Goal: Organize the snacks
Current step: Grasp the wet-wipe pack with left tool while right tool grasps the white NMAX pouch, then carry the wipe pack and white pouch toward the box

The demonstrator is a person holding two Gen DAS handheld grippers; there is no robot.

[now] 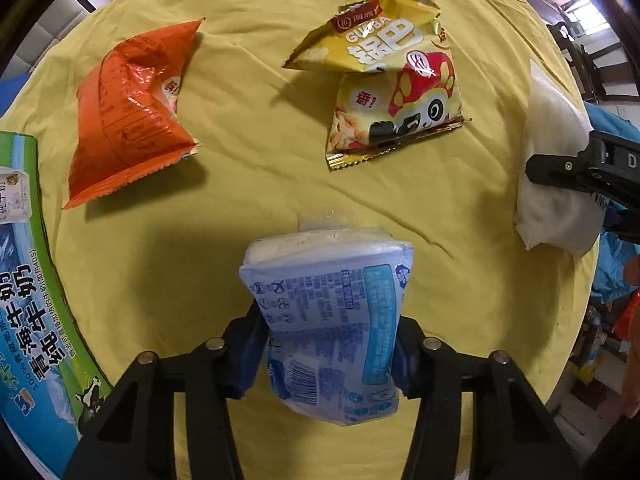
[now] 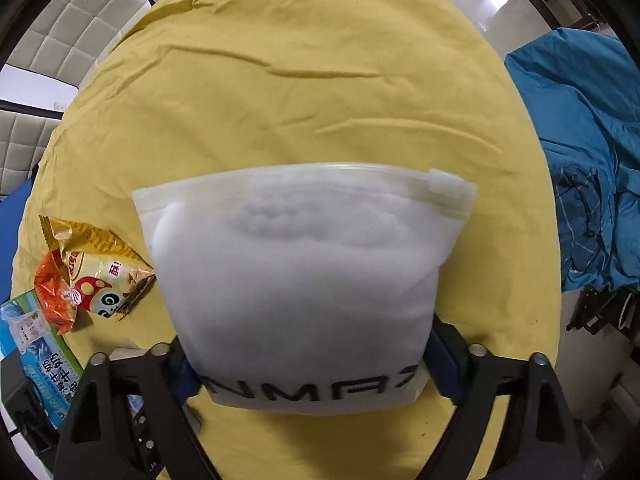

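Yellow cloth [image 1: 248, 168] covers the table; my left gripper [image 1: 328, 344] pinches a blue packet [image 1: 332, 320], my right gripper [image 2: 312, 376] a white zip pouch [image 2: 296, 288].

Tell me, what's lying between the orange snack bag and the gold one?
Nothing: in the left wrist view only bare yellow cloth separates the orange snack bag from the gold snack bag.
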